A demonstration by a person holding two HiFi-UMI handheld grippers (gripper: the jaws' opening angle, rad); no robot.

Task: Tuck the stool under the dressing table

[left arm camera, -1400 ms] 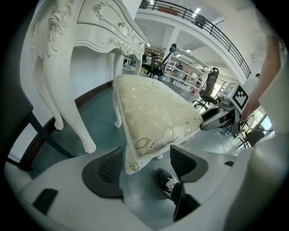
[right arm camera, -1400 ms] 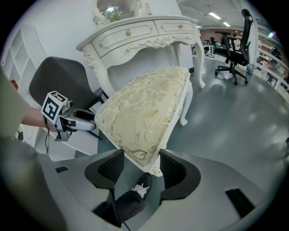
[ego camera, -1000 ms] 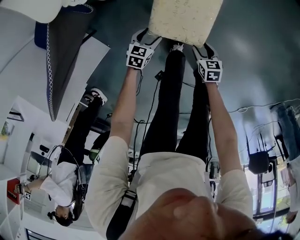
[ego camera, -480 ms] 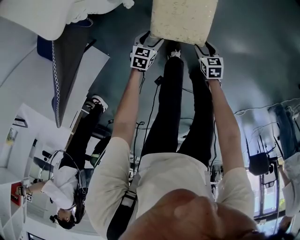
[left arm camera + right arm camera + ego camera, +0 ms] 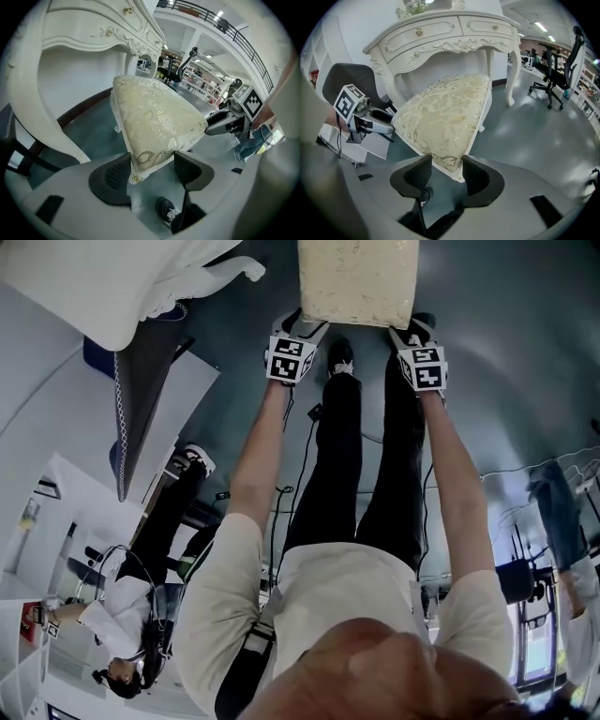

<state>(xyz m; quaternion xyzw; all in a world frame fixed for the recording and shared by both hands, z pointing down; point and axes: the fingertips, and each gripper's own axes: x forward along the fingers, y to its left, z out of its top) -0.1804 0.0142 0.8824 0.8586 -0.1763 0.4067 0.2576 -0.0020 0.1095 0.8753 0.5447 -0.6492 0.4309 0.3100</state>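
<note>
The stool [image 5: 356,282] has a cream, gold-patterned cushion on a white frame and stands on the grey floor in front of the white dressing table [image 5: 440,37]. In the head view the table's edge [image 5: 122,287] shows at the upper left. My left gripper [image 5: 302,326] is at the stool's near left corner, and in the left gripper view that corner [image 5: 154,117] sits between its pads. My right gripper [image 5: 412,331] is at the near right corner. Its jaws are closing, with the cushion corner [image 5: 445,117] between the pads and touching both.
My own legs and a black shoe [image 5: 342,357] are just behind the stool. A black office chair [image 5: 558,65] stands to the right of the table, a dark grey chair back [image 5: 342,79] to its left. Another person [image 5: 141,587] stands at the left, near cables on the floor.
Stool and both grippers have slid toward the top of the head view, nearer the table. More of the white table now shows at the upper left.
</note>
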